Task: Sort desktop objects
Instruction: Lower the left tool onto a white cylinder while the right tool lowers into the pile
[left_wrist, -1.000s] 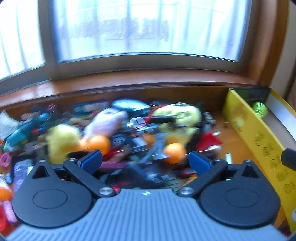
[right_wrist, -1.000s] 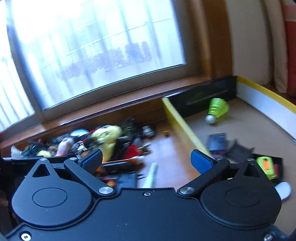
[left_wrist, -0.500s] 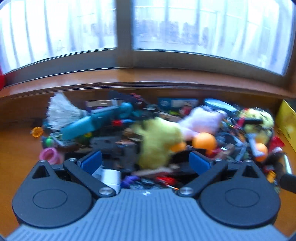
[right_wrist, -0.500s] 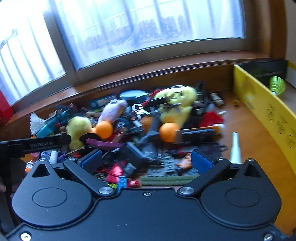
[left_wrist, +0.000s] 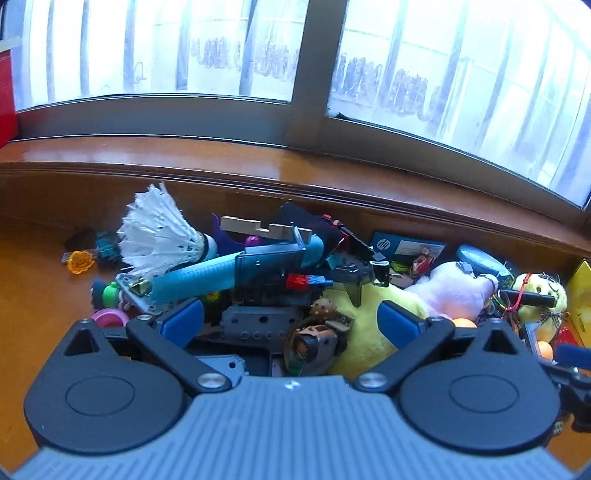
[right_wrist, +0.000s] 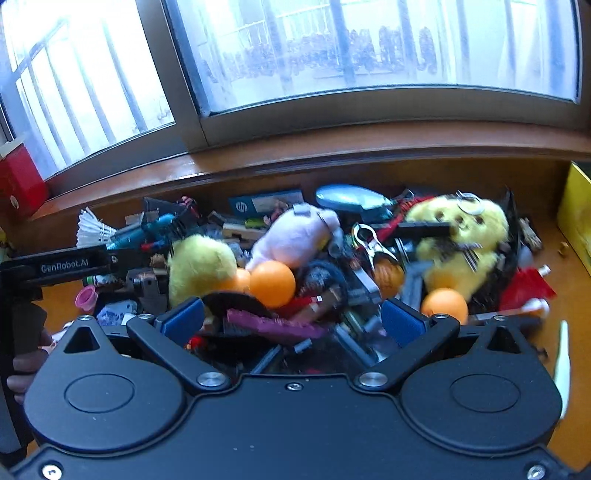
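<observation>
Both grippers have swung leftward off the yellow bin onto the heap. Beyond the jaws a big window (left_wrist: 184, 55) runs above a wooden sill (left_wrist: 221, 158); the orange-brown desk (left_wrist: 33, 295) carries the clutter pile (right_wrist: 332, 258). The left gripper (left_wrist: 290, 321) is spread wide, empty, over a yellow plush (left_wrist: 369, 325); the right gripper (right_wrist: 291, 321) is also wide, an orange ball (right_wrist: 272, 283) just ahead between its jaws.

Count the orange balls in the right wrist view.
3 clearly: one beside the small yellow plush, one below the big yellow plush, one under the metal clip. A fourth may peek out behind the first; the pile may hide more.
</observation>
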